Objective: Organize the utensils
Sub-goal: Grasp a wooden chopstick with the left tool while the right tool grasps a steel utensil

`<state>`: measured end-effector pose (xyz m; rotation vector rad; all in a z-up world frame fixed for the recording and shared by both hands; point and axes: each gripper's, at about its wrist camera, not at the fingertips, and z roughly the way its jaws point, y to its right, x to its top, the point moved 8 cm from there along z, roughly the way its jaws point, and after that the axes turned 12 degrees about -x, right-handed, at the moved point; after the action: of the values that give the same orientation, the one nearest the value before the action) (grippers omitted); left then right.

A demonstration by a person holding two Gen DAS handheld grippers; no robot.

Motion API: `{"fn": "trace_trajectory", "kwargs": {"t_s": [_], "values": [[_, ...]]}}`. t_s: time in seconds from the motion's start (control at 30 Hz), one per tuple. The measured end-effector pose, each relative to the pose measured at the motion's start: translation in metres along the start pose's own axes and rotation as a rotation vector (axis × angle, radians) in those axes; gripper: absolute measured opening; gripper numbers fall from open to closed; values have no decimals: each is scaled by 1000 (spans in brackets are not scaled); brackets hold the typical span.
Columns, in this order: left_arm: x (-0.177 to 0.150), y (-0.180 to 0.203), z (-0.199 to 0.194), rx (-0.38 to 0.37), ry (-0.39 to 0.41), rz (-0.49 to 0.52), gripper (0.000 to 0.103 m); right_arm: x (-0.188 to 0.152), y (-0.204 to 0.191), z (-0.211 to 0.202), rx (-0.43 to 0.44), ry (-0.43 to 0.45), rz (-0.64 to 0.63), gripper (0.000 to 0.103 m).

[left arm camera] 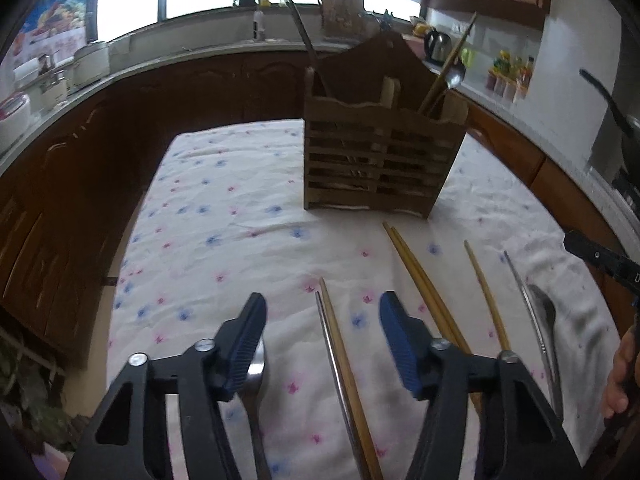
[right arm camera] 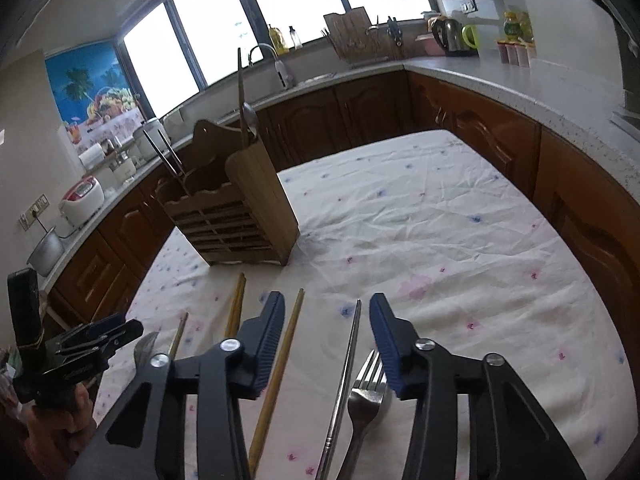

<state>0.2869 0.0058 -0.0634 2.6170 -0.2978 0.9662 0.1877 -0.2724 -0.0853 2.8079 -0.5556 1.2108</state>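
Observation:
A wooden utensil holder [left arm camera: 380, 160] stands on the floral tablecloth [left arm camera: 224, 220], with chopsticks and a spoon in it. It also shows in the right wrist view [right arm camera: 240, 216]. My left gripper [left arm camera: 322, 316] is open above a wooden chopstick [left arm camera: 344, 364] and a metal chopstick [left arm camera: 334, 364]; a spoon [left arm camera: 254, 372] lies under its left finger. Further right lie a wooden pair [left arm camera: 420, 280], a single chopstick [left arm camera: 486, 296], a metal chopstick [left arm camera: 528, 300] and a spoon [left arm camera: 546, 316]. My right gripper [right arm camera: 326, 314] is open over a wooden chopstick [right arm camera: 280, 368], a metal chopstick [right arm camera: 344, 368] and a fork [right arm camera: 366, 392].
Dark wooden cabinets with a light countertop [right arm camera: 500, 76] run around the table. A kettle [right arm camera: 452, 38], rice cooker [right arm camera: 82, 200], pot [right arm camera: 46, 250] and sink tap [right arm camera: 264, 50] stand on it. The left gripper shows at the left edge of the right wrist view [right arm camera: 100, 340].

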Motion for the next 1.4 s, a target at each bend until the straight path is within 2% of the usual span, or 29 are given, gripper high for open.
{"fn": "trace_trajectory", "kwargs": {"t_s": [0.2, 0.43, 0.57, 0.73, 0.87, 0.9, 0.93, 0.97, 1.03, 1.17, 1.4], "values": [[11, -3, 39, -5, -86, 27, 45, 0, 0, 23, -15, -56, -22, 35], [19, -6, 78, 5, -176, 68, 39, -2, 0, 47, -44, -115, -57, 35], [15, -5, 95, 5, -228, 86, 29, -7, 2, 61, -64, -151, -72, 30], [17, -2, 101, 0, -229, 96, 25, -14, 0, 76, -87, -200, -107, 30], [18, 2, 104, -15, -232, 106, 7, -16, -5, 83, -124, -200, -158, 25], [18, 3, 105, -18, -232, 110, 5, -17, -6, 84, -132, -200, -170, 20], [18, 4, 106, -19, -231, 111, 4, -18, -6, 84, -147, -198, -184, 8], [18, 4, 105, -21, -228, 110, 4, -17, -6, 84, -148, -194, -190, 6], [18, 3, 105, -30, -220, 99, 4, -17, -6, 84, -148, -190, -193, 5], [20, 1, 95, -47, -180, 63, 3, -12, -10, 76, -94, -172, -154, 4], [29, -4, 57, -100, -80, 6, 2, 5, -21, 46, -22, -111, -108, 4]]}}
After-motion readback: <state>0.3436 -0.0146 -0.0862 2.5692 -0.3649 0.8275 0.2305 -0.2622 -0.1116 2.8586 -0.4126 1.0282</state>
